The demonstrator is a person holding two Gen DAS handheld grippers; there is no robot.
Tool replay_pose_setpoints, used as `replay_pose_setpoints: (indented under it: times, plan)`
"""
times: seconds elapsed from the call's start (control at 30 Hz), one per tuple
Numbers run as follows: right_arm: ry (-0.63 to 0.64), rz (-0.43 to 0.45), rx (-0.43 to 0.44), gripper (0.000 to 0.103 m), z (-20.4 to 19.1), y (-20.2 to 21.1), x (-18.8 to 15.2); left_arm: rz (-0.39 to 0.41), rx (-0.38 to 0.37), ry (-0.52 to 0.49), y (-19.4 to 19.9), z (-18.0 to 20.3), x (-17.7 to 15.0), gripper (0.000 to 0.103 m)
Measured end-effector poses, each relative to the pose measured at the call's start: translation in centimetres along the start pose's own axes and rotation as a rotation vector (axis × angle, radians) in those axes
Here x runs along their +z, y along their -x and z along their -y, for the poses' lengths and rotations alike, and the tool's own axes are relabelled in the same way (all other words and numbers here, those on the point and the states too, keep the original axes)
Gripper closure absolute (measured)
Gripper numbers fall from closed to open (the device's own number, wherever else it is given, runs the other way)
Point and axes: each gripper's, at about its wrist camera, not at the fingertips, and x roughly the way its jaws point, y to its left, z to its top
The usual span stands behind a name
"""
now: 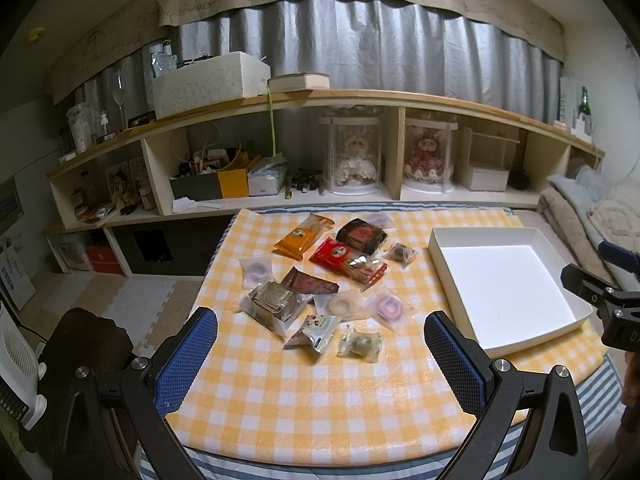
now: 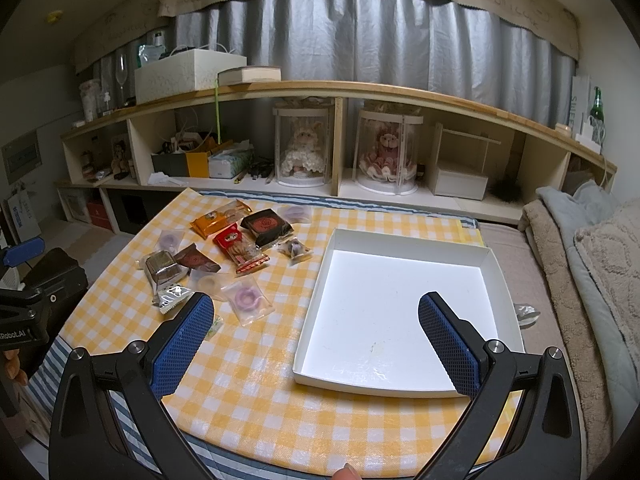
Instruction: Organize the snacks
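Several wrapped snacks lie in a loose cluster on the yellow checked tablecloth [image 1: 304, 392]: an orange pack [image 1: 303, 236], a red pack [image 1: 344, 258], a dark square pack [image 1: 362, 235], a brown pack [image 1: 310, 282] and clear bags with ring-shaped sweets [image 1: 387, 306]. An empty white tray [image 1: 436, 244] sits to their right. My left gripper [image 1: 320, 348] is open and empty, above the near table edge in front of the cluster. My right gripper [image 2: 316, 336] is open and empty, over the tray's [image 2: 320, 276] near left edge; the snacks [image 2: 236, 248] lie to its left.
A long wooden shelf [image 1: 360, 98] with boxes, dolls in clear cases and clutter runs behind the table. Folded blankets [image 2: 580, 240] lie to the right of the tray. A foam floor mat [image 1: 132, 304] and a white heater [image 1: 16, 360] are at the left.
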Motion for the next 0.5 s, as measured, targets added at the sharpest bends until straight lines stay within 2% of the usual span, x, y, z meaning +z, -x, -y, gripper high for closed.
replay_pose_setpoints:
  times: [0.5]
  plan:
    - [-0.001,0.003,0.001,0.000,-0.01,0.10,-0.02,0.001,0.000,0.000,0.03,0.02,0.02,0.000]
